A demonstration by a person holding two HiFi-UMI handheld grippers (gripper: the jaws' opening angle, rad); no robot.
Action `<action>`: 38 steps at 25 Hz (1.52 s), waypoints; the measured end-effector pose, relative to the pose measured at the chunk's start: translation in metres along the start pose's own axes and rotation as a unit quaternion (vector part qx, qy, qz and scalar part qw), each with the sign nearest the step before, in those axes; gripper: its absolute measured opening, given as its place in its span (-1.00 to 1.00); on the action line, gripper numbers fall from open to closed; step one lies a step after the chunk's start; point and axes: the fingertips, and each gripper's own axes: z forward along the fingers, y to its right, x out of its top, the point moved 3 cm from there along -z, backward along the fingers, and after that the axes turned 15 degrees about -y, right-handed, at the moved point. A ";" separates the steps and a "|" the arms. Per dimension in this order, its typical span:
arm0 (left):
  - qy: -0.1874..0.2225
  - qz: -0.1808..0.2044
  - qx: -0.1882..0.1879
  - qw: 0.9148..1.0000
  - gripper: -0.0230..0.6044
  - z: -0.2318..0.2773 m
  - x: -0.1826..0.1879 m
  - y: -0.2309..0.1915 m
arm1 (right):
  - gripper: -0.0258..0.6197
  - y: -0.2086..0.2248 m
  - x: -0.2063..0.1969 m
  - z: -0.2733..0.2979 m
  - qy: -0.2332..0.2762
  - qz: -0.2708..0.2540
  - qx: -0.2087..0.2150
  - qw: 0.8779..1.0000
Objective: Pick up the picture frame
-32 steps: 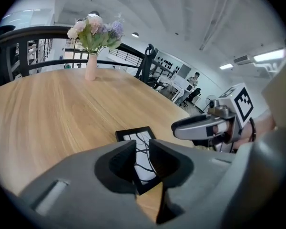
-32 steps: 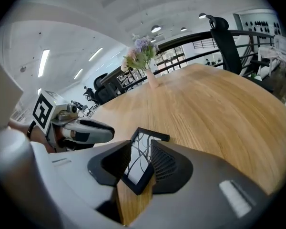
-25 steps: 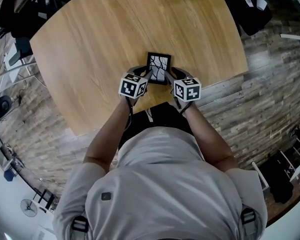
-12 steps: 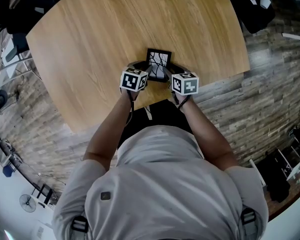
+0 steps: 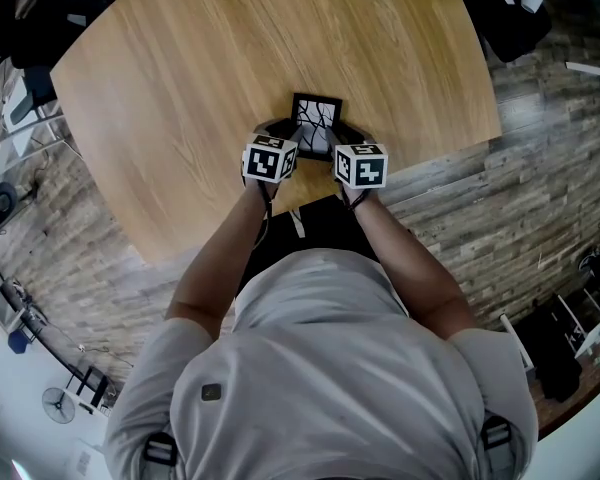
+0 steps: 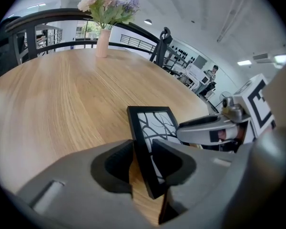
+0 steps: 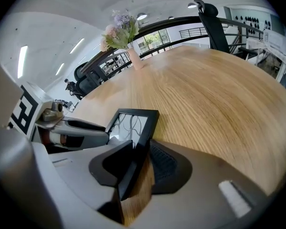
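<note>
A small black picture frame (image 5: pixel 316 116) with a branch drawing stands tilted on the wooden table (image 5: pixel 180 88), near its front edge. My left gripper (image 5: pixel 286 134) straddles the frame's left edge (image 6: pixel 144 142). Its jaws have just been closing, but wood still shows between the outer pad (image 6: pixel 115 162) and the frame. My right gripper (image 5: pixel 344 136) straddles the frame's right edge (image 7: pixel 142 128). Its jaws have also just been closing, and both pads now lie against the frame. The frame's lower corners are hidden by the jaws.
A pink vase of flowers (image 6: pixel 103 41) stands at the table's far side, also in the right gripper view (image 7: pixel 134 57). Office chairs (image 7: pixel 210 18) and railings ring the table. The table's front edge (image 5: pixel 310 206) lies just under my wrists.
Both grippers have sunk slightly and drawn in around the frame. The right marker cube has shifted left toward the frame. The frame has stayed where it was.
</note>
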 end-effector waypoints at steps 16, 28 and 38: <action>0.019 -0.029 -0.002 0.999 -0.62 -0.002 -0.004 0.003 | -0.61 -0.002 -0.002 -0.002 0.012 0.010 -0.014 1.000; 0.066 -0.015 0.010 0.998 -0.67 -0.050 -0.002 0.010 | -0.64 -0.032 0.008 -0.041 0.070 -0.001 -0.024 0.997; 0.168 0.024 0.033 0.985 -0.68 -0.153 0.019 0.023 | -0.64 -0.094 0.041 -0.122 0.184 -0.046 -0.048 0.981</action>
